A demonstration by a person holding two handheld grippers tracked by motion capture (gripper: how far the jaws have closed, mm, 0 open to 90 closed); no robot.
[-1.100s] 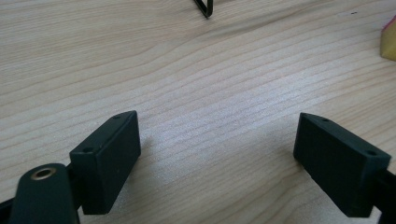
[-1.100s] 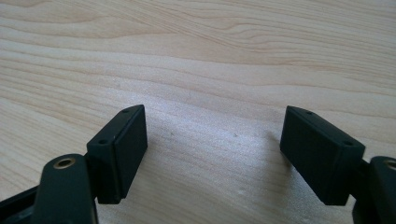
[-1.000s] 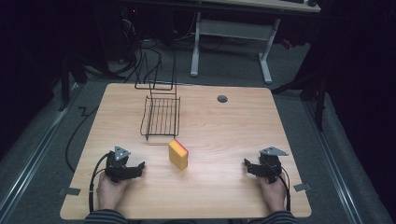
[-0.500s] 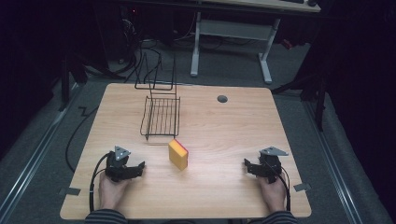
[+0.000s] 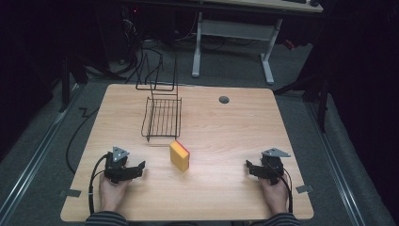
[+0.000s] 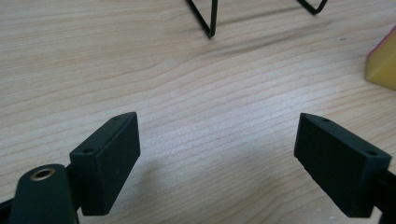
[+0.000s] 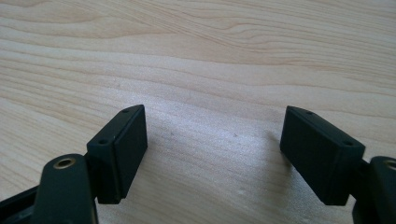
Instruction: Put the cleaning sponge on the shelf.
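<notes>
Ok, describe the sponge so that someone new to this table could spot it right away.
Start at the wooden table and find the black wire rack standing left of centre. Just in front of the rack's near edge, between the two tongs, stands the sponge. It is a small yellow block with a red face, the only brightly coloured thing on the wood.

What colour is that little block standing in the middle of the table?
The block is yellow with a red top edge, best seen in the high view.
</notes>
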